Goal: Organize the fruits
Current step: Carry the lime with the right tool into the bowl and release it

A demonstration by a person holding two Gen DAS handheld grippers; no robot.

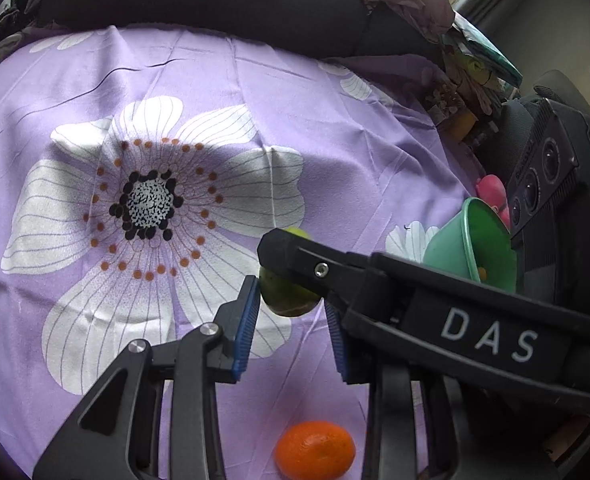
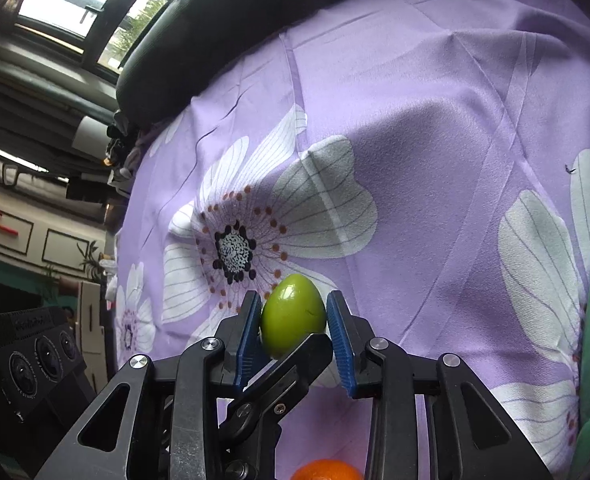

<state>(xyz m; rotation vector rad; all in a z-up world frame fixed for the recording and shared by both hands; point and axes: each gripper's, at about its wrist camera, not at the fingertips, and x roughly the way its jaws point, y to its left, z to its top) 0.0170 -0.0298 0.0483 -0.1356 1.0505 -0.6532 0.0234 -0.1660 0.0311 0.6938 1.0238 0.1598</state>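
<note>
Reading "DAS", right gripper arm crosses green fruit.

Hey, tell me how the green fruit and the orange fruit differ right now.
The green fruit is egg-shaped and smooth; the orange fruit is rounder with dimpled peel. The green fruit sits between the blue pads of the right claw, and the left claw closes on it too; the orange fruit lies free on the purple floral cloth, touched by neither claw. Both are small whole fruits.
</note>
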